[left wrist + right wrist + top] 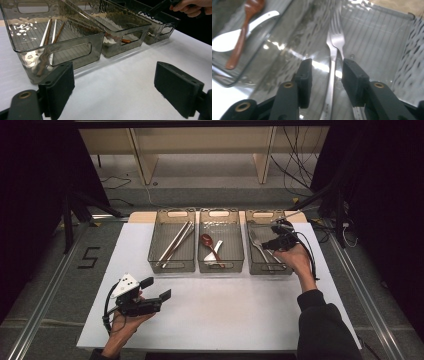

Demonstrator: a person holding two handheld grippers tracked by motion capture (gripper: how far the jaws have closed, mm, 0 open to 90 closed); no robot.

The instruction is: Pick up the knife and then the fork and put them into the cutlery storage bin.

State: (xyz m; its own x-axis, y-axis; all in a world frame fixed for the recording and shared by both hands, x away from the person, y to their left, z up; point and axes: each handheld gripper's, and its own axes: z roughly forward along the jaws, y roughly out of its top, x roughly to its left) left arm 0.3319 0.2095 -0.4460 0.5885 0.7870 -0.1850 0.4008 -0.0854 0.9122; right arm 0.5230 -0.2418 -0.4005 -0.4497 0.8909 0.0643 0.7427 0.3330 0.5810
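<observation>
Three smoky clear trays stand in a row at the far side of the white table [215,315]. In the right tray [270,270] lies a metal fork [255,240], its tines pointing away. My right gripper [272,242] hangs over this tray. In the right gripper view its jaws [325,75] stand apart on either side of the fork's handle [333,62], with the pads clear of it. My left gripper [156,288] rests low over the near left of the table, open and with nothing between its jaws [113,90].
The left tray [172,266] holds chopsticks [175,242]. The middle tray [221,268] holds a brown spoon [207,241] and a white spoon [214,251]. Bare table lies between the trays and the near edge. Shelving and cables stand beyond the table.
</observation>
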